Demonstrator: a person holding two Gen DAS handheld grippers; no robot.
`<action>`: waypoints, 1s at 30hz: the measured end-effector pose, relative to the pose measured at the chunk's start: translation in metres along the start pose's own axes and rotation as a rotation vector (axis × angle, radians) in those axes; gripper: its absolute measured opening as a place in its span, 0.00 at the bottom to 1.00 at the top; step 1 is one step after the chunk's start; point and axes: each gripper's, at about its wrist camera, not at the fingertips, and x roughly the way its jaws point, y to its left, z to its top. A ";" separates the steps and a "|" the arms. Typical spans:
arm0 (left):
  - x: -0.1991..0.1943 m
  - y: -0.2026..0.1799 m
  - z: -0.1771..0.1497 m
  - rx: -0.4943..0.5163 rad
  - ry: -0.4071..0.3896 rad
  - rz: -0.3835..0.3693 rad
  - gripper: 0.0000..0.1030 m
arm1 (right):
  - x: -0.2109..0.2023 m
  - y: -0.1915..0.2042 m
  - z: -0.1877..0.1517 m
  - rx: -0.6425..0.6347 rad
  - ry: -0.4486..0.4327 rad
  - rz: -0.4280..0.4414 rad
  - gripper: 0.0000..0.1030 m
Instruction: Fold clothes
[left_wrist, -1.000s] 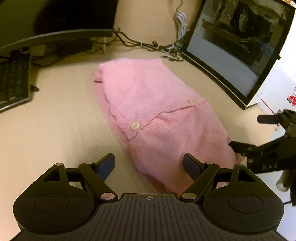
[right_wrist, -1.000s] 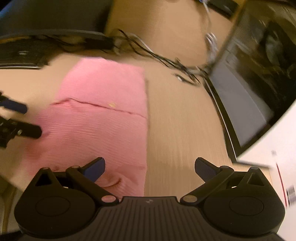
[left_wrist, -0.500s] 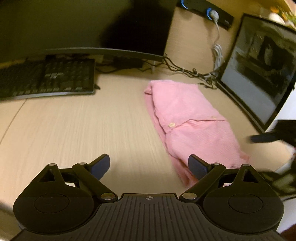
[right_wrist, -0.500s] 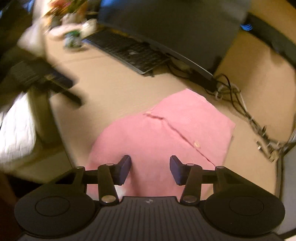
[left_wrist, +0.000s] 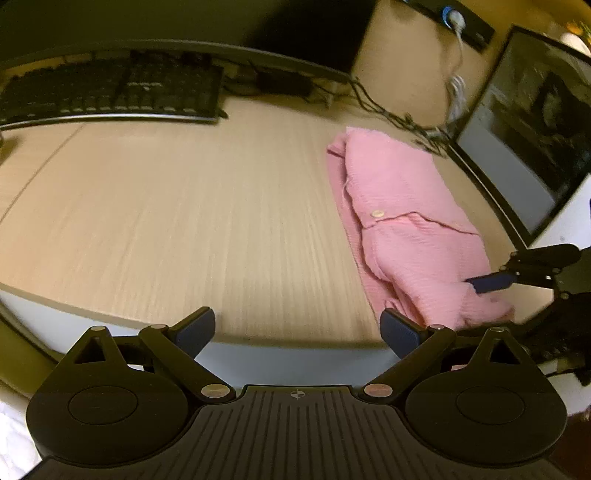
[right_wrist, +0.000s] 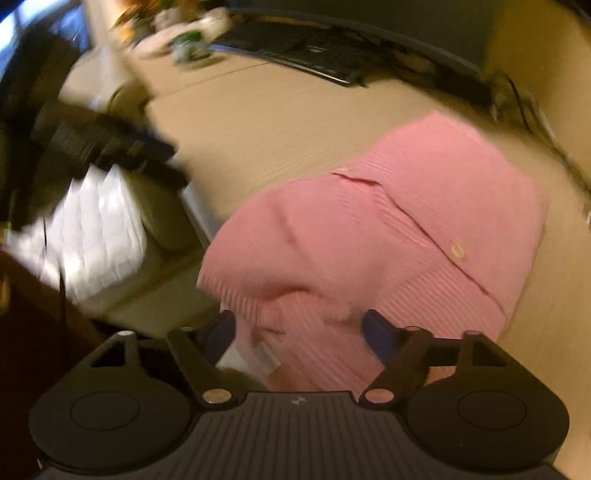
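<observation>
A pink ribbed garment (left_wrist: 402, 214) with buttons lies folded on the wooden desk (left_wrist: 184, 221), right of centre. My left gripper (left_wrist: 297, 325) hangs open over the desk's front edge, left of the garment, with nothing between its fingers. My right gripper (right_wrist: 299, 328) is at the garment's (right_wrist: 406, 221) near end, jaws opening. Bunched hem fabric sits between its fingers, and the pads do not press on it. In the left wrist view the right gripper's blue fingertip (left_wrist: 491, 282) lies on the cloth's near right corner.
A black keyboard (left_wrist: 110, 92) and a monitor base stand at the back left. A dark screen (left_wrist: 524, 147) leans at the right, with cables (left_wrist: 388, 110) behind the garment. Below the desk edge there is a white quilted surface (right_wrist: 92, 236).
The left gripper slid left, off the garment, and opened a little wider. The right gripper swung round to the garment's near end, narrowed its jaws, then widened them again.
</observation>
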 end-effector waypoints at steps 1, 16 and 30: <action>0.000 0.002 0.000 0.007 0.010 -0.013 0.96 | -0.002 0.009 -0.004 -0.046 -0.009 -0.028 0.83; 0.072 -0.034 -0.019 0.148 0.280 -0.635 0.97 | -0.055 -0.010 -0.019 0.409 -0.100 -0.312 0.86; 0.074 -0.075 -0.006 -0.028 0.139 -0.945 0.97 | -0.048 0.030 -0.020 -0.200 -0.054 -0.259 0.94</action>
